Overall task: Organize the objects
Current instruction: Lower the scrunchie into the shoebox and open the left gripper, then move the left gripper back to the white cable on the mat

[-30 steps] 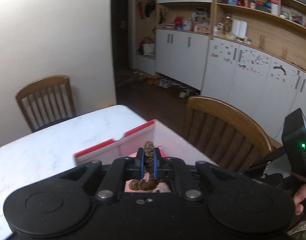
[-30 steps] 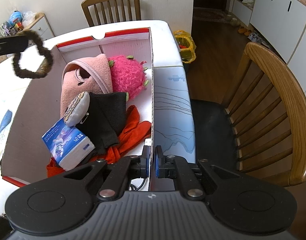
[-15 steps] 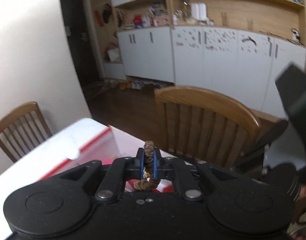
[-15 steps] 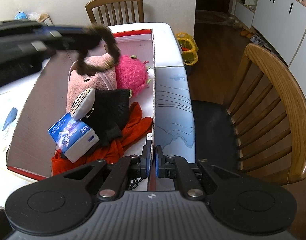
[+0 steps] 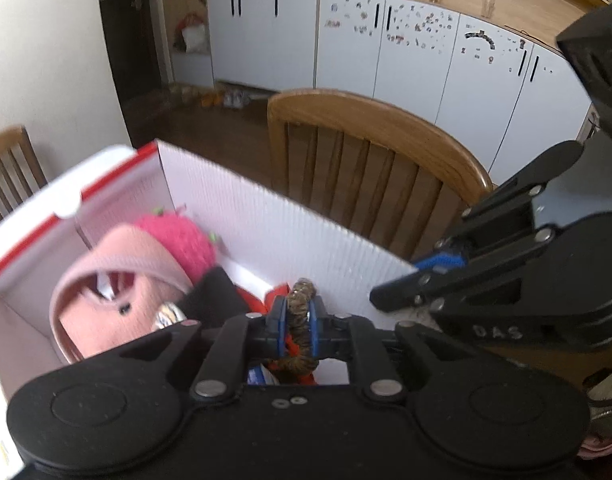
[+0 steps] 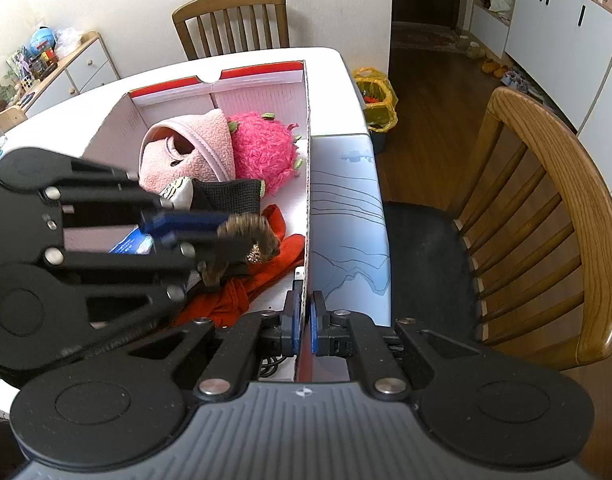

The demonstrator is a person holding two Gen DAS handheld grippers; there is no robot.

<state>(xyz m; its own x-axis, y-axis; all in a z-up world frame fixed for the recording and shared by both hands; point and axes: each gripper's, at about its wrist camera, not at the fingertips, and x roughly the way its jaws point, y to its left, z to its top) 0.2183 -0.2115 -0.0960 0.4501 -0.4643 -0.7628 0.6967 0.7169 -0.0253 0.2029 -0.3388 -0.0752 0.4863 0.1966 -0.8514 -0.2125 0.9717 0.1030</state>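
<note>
- Since the earlier frame the left tool [image 6: 242, 240] has come down from above the box's left wall to hang low inside the box [image 6: 306, 128], over the clothes, and its jaws have just been opening a little with the brown hair tie [image 5: 300, 328] between them.
- Left tool's blue pads flank the hair tie closely in the left wrist view; whether they press on it or have already let go cannot be told.
- Right tool [image 6: 302, 328] is clenched on the box's right wall at the lower middle of the right wrist view, steadying it.
- Judged step: dropping the hair tie into the box. To do it well, widen the jaws fully while low over the pile, so the loop falls flat instead of snagging on a pad, then lift straight up.
- Below the hair tie lie an orange-red cloth [image 6: 262, 276] and a black knit piece [image 6: 234, 194]; a soft landing, so it should not bounce.
- Further back, upper centre of the right wrist view, sit a pink fleece hat [image 6: 190, 148] and a fuzzy pink plush [image 6: 266, 148], touching each other.
- A blue tissue pack [image 6: 130, 244] peeks out behind the left tool's linkage.
- Box walls stand near on both sides; a sideways exit could knock the right wall, which the right tool holds.
- Two wooden chairs [image 6: 546, 208] stand off the white surface [image 6: 338, 64], out of the way.
</note>
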